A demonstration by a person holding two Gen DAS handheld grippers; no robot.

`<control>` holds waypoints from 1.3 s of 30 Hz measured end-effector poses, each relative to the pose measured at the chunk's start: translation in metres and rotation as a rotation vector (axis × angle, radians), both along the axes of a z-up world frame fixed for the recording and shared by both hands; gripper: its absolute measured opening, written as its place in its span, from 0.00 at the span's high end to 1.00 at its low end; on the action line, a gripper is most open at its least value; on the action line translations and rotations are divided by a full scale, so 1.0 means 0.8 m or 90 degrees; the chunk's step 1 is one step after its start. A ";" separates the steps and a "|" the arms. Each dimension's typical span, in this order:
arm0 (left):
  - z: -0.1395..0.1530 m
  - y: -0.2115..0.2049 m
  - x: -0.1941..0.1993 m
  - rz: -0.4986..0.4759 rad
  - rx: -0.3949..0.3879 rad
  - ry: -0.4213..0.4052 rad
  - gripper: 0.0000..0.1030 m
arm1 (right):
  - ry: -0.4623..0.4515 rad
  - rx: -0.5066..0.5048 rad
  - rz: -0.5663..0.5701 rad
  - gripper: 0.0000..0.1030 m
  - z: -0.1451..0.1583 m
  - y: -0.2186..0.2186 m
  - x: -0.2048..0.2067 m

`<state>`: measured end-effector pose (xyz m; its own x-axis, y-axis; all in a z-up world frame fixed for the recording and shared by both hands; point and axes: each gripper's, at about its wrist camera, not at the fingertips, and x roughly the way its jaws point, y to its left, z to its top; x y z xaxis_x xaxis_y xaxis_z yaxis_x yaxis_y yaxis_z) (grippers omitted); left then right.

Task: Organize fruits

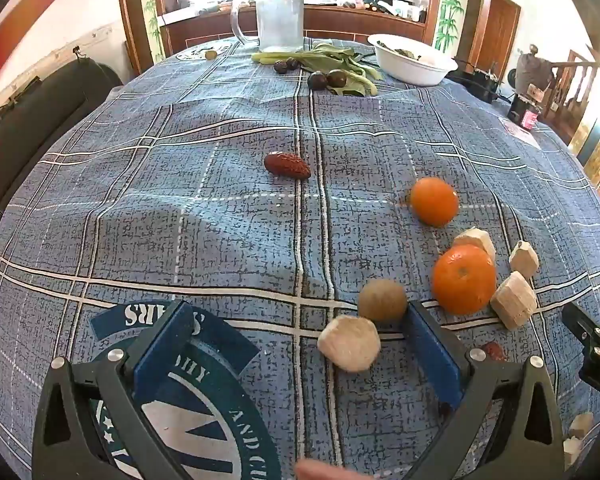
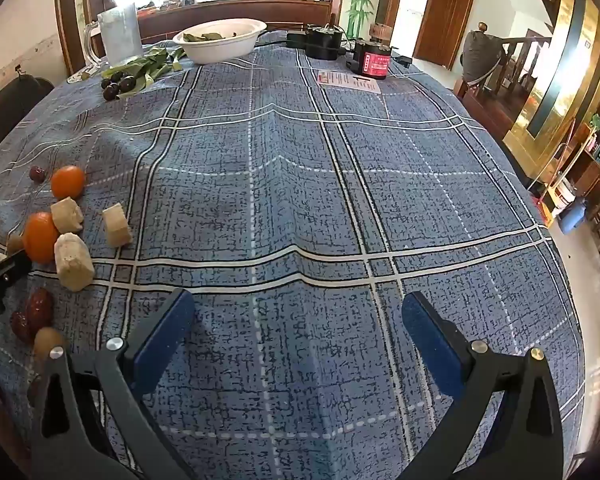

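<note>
My left gripper is open and empty above the blue checked tablecloth. A pale peeled chunk lies between its fingers near the right one, with a brown kiwi-like fruit just beyond. Two oranges and several beige chunks lie to the right. A red date lies further out at the centre. My right gripper is open and empty over bare cloth. The same oranges, beige chunks and red dates lie at its left.
At the far edge stand a glass pitcher, a white bowl with leaves, green leafy stalks and dark round fruits. Black and red devices and a card sit at the far right. A dark sofa flanks the table.
</note>
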<state>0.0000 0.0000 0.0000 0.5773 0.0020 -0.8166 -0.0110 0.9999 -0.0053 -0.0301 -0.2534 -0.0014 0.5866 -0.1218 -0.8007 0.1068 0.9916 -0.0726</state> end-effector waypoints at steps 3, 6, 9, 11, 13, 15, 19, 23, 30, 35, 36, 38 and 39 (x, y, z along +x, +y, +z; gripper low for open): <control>0.000 0.000 0.000 0.000 -0.001 -0.001 0.01 | 0.006 0.031 0.000 0.00 -0.003 -0.008 0.001; 0.000 0.000 0.000 0.000 -0.001 0.000 0.01 | 0.004 0.030 -0.001 0.00 -0.004 -0.010 0.004; 0.000 0.000 0.000 0.000 -0.001 0.000 0.01 | 0.004 0.028 -0.001 0.00 -0.003 -0.006 0.002; 0.000 0.000 0.000 0.000 -0.001 0.000 0.01 | 0.005 0.030 -0.001 0.00 -0.003 -0.006 0.002; 0.000 0.000 0.000 0.000 -0.001 0.000 0.01 | 0.006 0.035 -0.001 0.00 -0.003 -0.010 0.002; 0.000 0.000 0.000 0.000 -0.001 0.001 0.01 | 0.006 0.035 -0.001 0.00 -0.002 -0.007 0.001; 0.000 0.000 0.000 0.000 -0.001 0.000 0.01 | 0.006 0.037 -0.001 0.00 -0.003 -0.009 0.002; 0.000 0.000 0.000 0.000 -0.001 0.000 0.01 | 0.006 0.037 -0.001 0.00 -0.003 -0.007 0.001; 0.000 0.000 0.000 0.000 -0.001 0.000 0.01 | 0.006 0.039 -0.001 0.00 -0.003 -0.008 0.001; 0.000 0.000 0.000 0.000 -0.001 0.000 0.01 | 0.006 0.039 -0.001 0.00 -0.003 -0.007 0.001; 0.000 0.000 0.000 0.000 -0.001 0.000 0.01 | 0.006 0.039 -0.001 0.00 -0.002 -0.006 0.001; 0.000 0.000 0.000 -0.005 -0.001 0.003 0.01 | 0.007 0.035 -0.003 0.00 -0.002 -0.005 0.002; 0.002 0.001 -0.002 -0.018 -0.002 0.011 0.01 | 0.007 0.037 -0.005 0.00 -0.002 -0.005 0.002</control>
<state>-0.0014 0.0010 0.0014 0.5625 -0.0164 -0.8266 0.0168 0.9998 -0.0084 -0.0286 -0.2573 -0.0030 0.5767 -0.0802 -0.8130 0.1146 0.9933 -0.0167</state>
